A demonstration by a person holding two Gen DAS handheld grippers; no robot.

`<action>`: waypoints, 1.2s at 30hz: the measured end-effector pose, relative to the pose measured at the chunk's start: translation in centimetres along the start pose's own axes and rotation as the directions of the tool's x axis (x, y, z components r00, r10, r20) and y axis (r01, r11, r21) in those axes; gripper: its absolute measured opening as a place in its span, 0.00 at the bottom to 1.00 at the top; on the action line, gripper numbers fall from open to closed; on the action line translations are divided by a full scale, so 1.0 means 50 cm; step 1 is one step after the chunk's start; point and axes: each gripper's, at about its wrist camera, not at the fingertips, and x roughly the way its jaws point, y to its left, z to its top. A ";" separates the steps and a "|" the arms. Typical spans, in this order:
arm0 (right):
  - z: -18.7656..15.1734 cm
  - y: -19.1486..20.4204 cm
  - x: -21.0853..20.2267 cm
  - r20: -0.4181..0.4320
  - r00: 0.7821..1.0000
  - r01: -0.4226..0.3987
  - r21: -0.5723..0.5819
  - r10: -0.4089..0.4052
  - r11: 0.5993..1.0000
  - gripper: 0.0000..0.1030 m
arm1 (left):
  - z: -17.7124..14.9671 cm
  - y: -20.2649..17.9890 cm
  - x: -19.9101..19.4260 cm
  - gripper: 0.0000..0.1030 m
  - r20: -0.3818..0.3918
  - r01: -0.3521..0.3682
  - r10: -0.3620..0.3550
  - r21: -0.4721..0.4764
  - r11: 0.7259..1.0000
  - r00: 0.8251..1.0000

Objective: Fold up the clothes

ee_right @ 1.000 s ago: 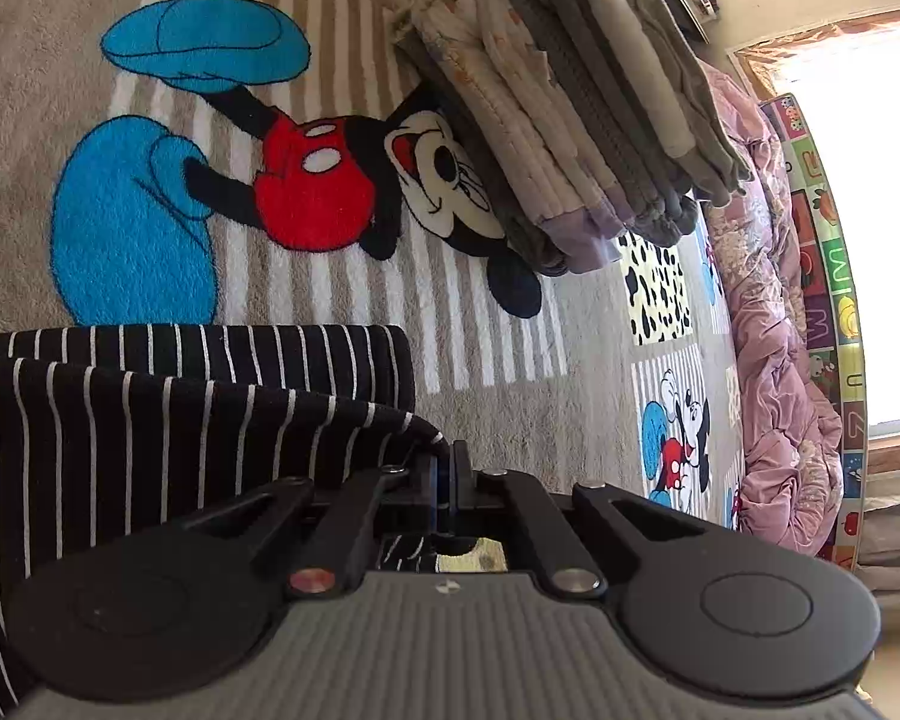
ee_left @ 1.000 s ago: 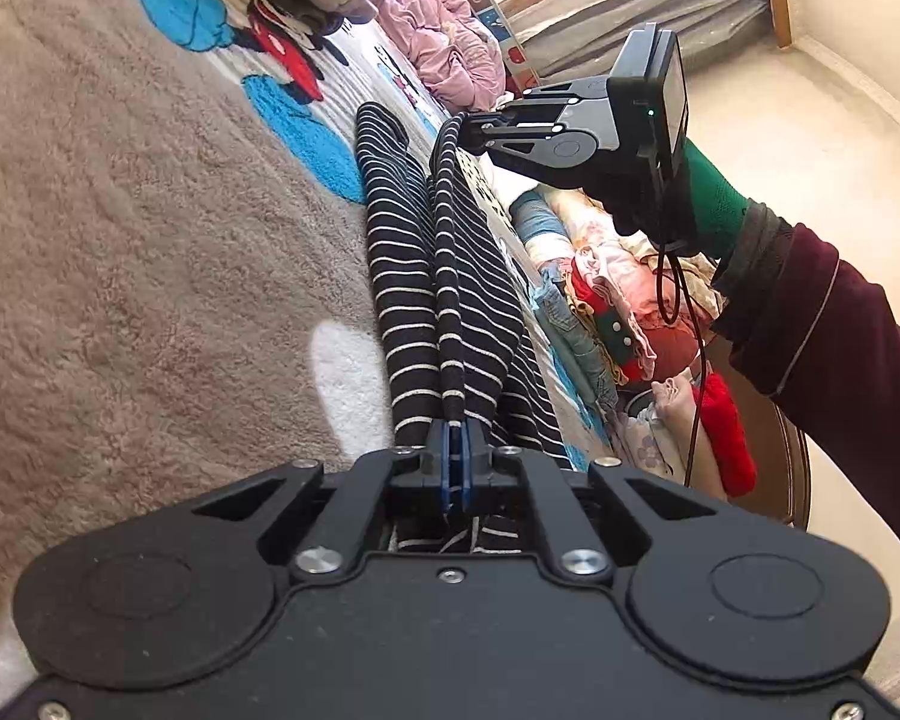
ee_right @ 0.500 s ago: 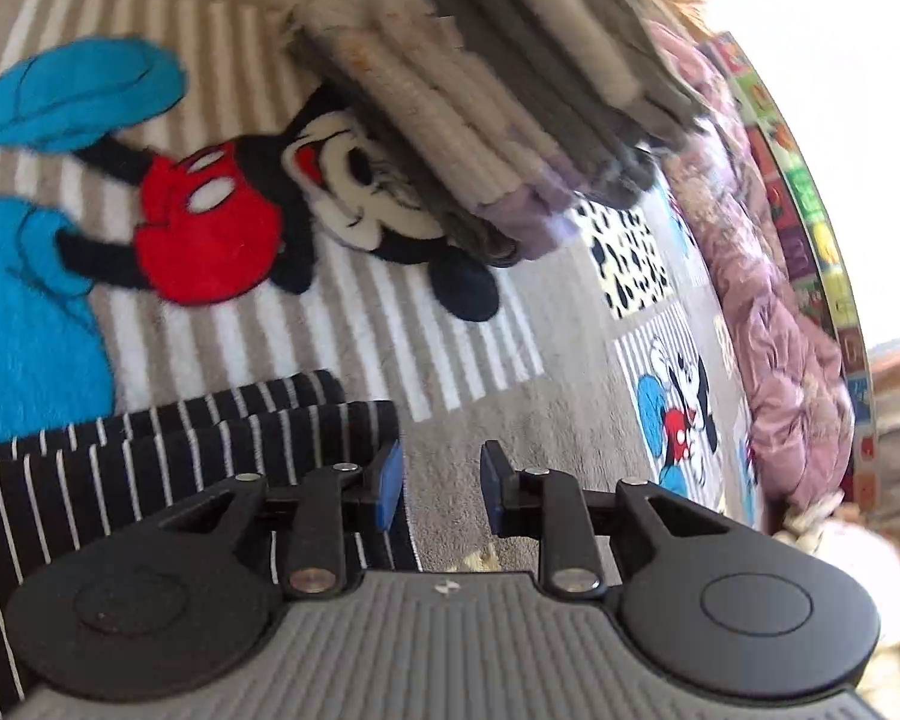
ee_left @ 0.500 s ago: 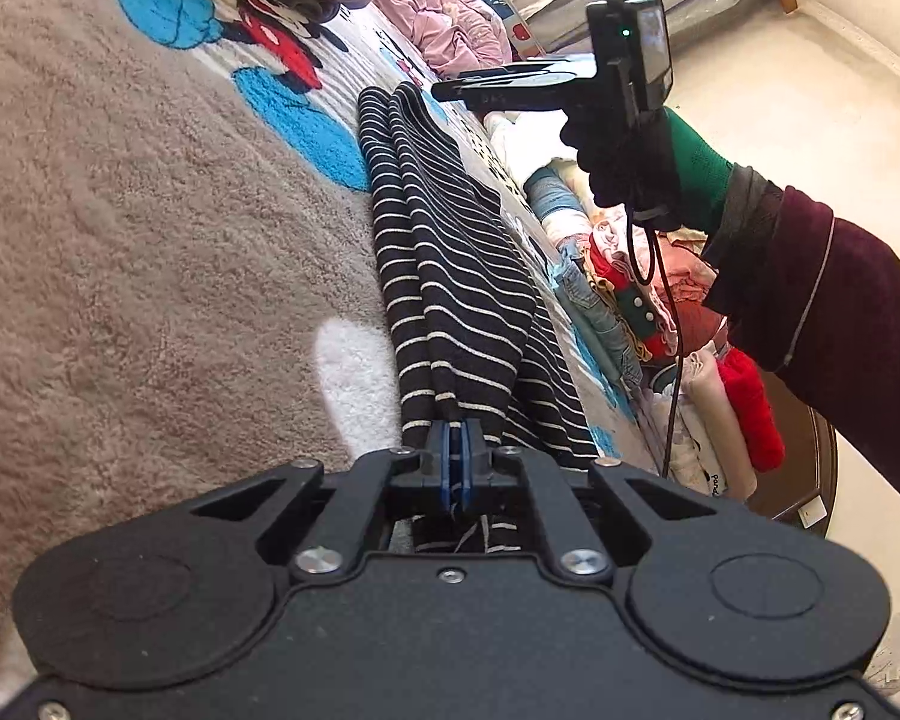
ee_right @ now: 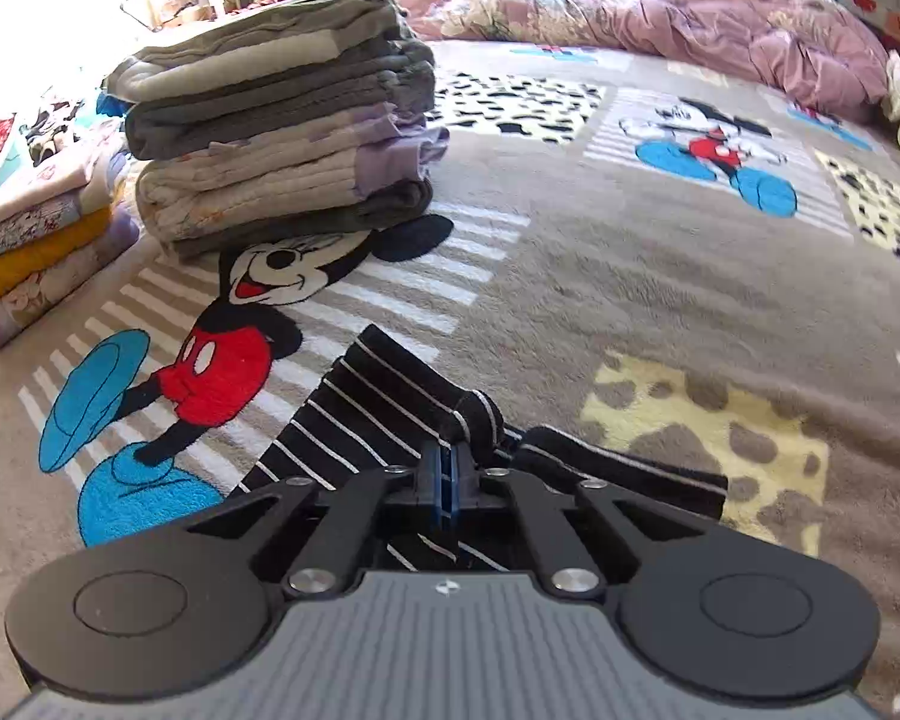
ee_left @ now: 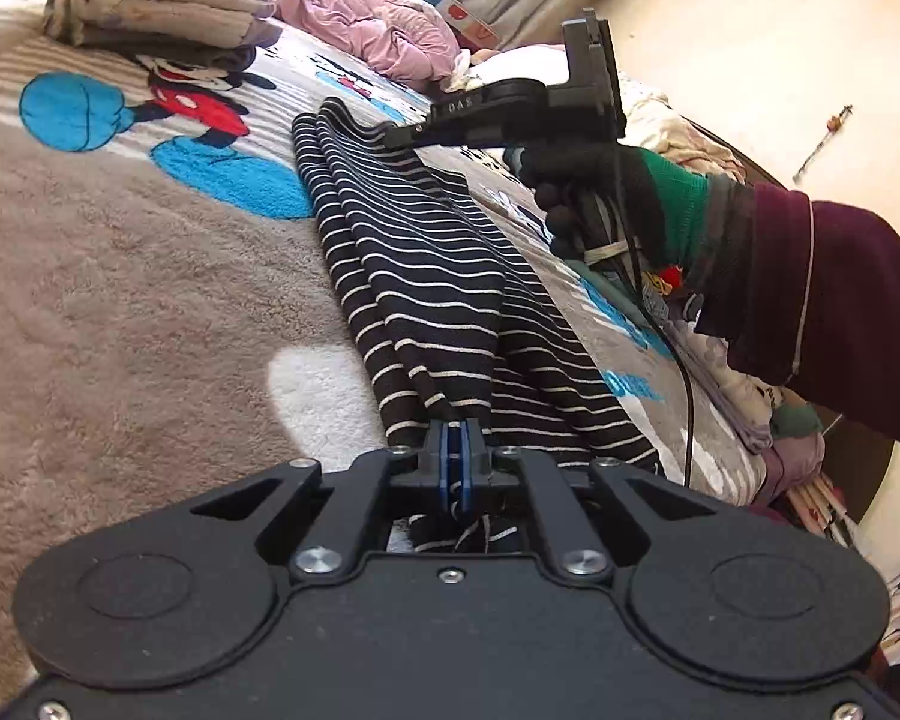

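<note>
A long black garment with thin white stripes [ee_left: 426,276], soft knit and gathered into lengthwise folds, lies stretched across a plush brown blanket [ee_left: 120,312] printed with cartoon mice, blue balloons and spotted patches. In the left wrist view it runs from 6 o'clock up toward 12 o'clock, narrowing into ridged pleats at the far end.

The left gripper [ee_left: 457,441], matte black plastic with flat blue pads, is pressed together on the near end of the striped cloth; the fabric bunches into the pinch and a loose hem hangs below the pads inside the frame.

The right gripper [ee_right: 449,468] has the same black body with a ribbed grey top plate. Its blue pads are together and clamp a rounded fold of the striped cloth, which fans out flat toward 10 o'clock and trails as a narrow band toward 3 o'clock. From the left wrist view this gripper [ee_left: 399,133] sits at 1 o'clock at the far end of the garment, held by a hand [ee_left: 594,192] in a black and green knit glove with a dark red sleeve [ee_left: 840,300] behind it and a thin black cable hanging down.

In the right wrist view, at 10 o'clock a tall stack of folded clothes [ee_right: 282,138] in grey, beige and lilac rests on the blanket, its edges rounded and slightly uneven. A crumpled pink quilted bedspread [ee_right: 660,6] lies along 1 o'clock.
</note>
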 end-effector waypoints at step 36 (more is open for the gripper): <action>-0.282 0.196 -0.251 0.123 0.987 -0.089 -0.123 0.104 0.988 0.35 | 0.008 -0.034 -0.009 0.07 0.008 -0.068 0.067 0.101 0.993 0.998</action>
